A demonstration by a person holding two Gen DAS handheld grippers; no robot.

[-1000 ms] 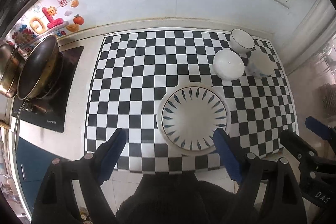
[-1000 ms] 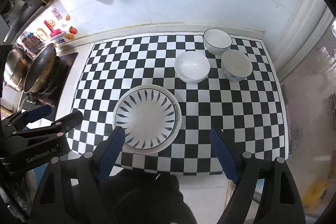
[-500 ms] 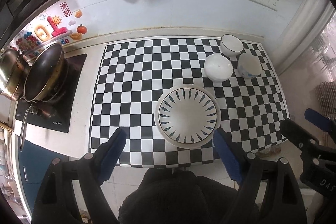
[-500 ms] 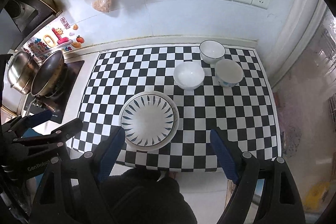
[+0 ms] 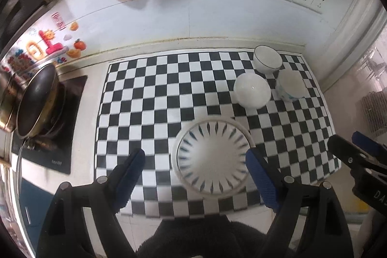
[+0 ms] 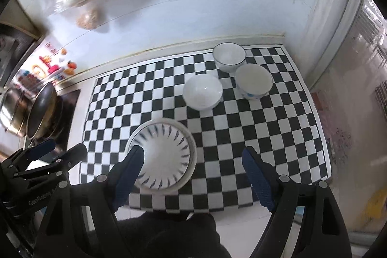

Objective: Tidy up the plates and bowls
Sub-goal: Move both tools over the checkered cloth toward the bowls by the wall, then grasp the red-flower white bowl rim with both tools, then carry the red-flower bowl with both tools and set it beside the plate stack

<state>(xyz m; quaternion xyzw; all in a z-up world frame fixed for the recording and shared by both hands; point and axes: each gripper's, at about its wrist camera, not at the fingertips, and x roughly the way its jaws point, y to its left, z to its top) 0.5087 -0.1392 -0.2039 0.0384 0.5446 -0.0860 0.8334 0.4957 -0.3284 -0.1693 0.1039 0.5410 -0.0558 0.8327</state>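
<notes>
White tiled wall and a pale worktop (image 5: 84,79) frame a checkered mat (image 6: 278,137) where the dishes wait. Both tools hang above its near edge with nothing between their blue pads: the left tool (image 5: 196,175) stands wide open, as does the right tool (image 6: 193,173), neither touching any dish. Just ahead of them lies the patterned plate (image 5: 212,158), which looks to sit on a second plate whose white rim shows beneath it. Further back on the right, three bowls cluster close: a plain white bowl (image 6: 202,94), a bowl with blue marks (image 6: 253,84) just beside it, and a dark-rimmed bowl (image 6: 229,56) behind both, nearest the wall. A pan (image 5: 36,100) rests on the hob at far left, well apart. To start well, I would bring one tool down over a bowl's rim with one pad inside and one outside, squeeze firmly, lift straight up, and nest it into its neighbour gently, since glazed ware likely slips and chips.
</notes>
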